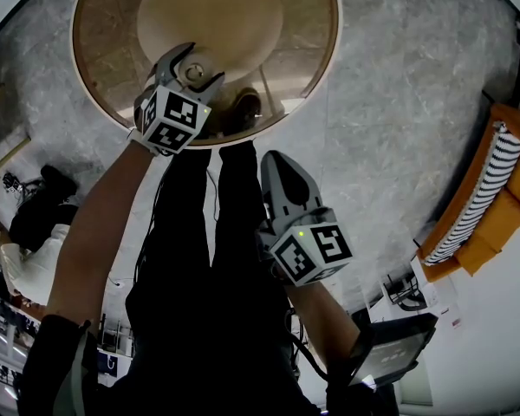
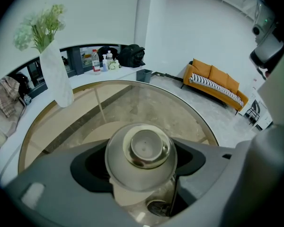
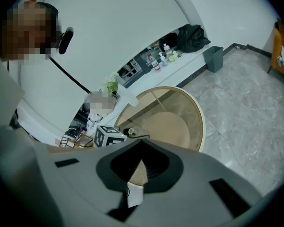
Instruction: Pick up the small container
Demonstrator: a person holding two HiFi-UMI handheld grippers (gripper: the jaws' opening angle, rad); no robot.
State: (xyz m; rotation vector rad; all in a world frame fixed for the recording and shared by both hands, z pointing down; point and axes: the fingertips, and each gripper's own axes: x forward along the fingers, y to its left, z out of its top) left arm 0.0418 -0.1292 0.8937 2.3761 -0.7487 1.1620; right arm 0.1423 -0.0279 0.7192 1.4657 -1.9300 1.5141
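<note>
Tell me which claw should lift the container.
Left. The left claw straddles the container at the table, jaws apart. The right claw is shut, off the table's edge, nearer the person.

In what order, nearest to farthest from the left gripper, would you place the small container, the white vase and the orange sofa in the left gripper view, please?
1. The small container: centre, right between the jaws.
2. The white vase: left, at the far rim of the round table.
3. The orange sofa: right, beyond the table, against the wall.
</note>
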